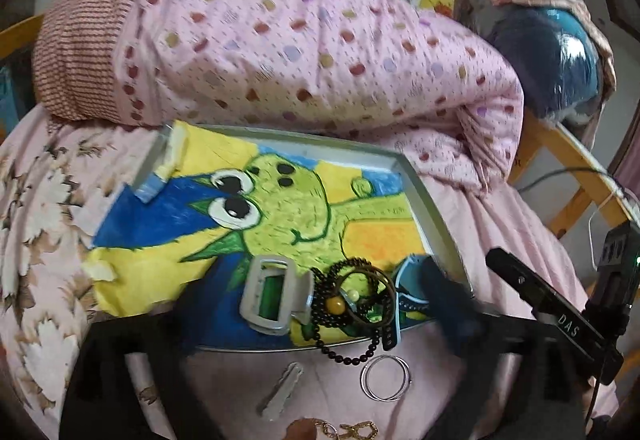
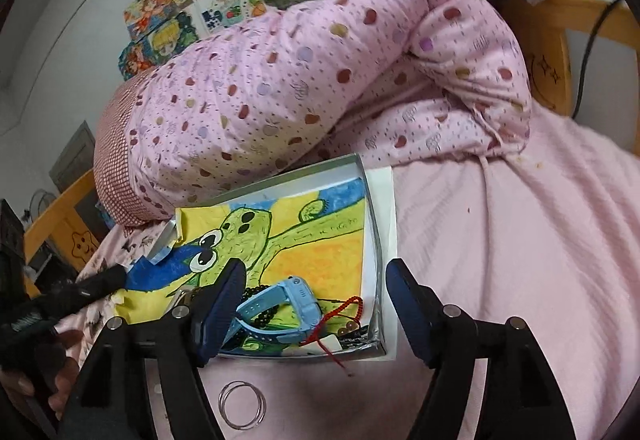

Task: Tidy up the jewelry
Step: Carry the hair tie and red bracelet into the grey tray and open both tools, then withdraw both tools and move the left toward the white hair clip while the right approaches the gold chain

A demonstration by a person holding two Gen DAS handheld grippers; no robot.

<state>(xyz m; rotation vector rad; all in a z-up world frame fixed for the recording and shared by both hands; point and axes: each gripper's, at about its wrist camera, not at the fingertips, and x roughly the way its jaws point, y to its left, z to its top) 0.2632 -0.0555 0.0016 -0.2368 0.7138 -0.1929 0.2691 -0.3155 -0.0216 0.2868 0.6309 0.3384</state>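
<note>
i see my right gripper (image 2: 316,308) with its blue-padded jaws spread wide, gripping nothing, hanging over the near end of the shallow tray (image 2: 372,199) on the pink bedsheet (image 2: 520,240). between the jaws, inside the tray, lies the light blue watch (image 2: 280,304) on the crayon drawing (image 2: 320,248), with dark beads just behind it and a red cord bracelet (image 2: 348,314) beside it toward the tray's right wall. from the left wrist view, the grey hair claw (image 1: 268,296) rests in the tray, touching the dark bead strand (image 1: 352,320), which spills over the near rim onto the sheet. two thin silver rings (image 1: 386,378) lie on the sheet just outside the tray, and a grey hair clip (image 1: 280,392) lies beside them. of my left gripper i see only its dark frame at the bottom edge, so i cannot tell whether it is spread or clenched. the folded dotted quilt (image 1: 320,39) lies behind the tray.
</note>
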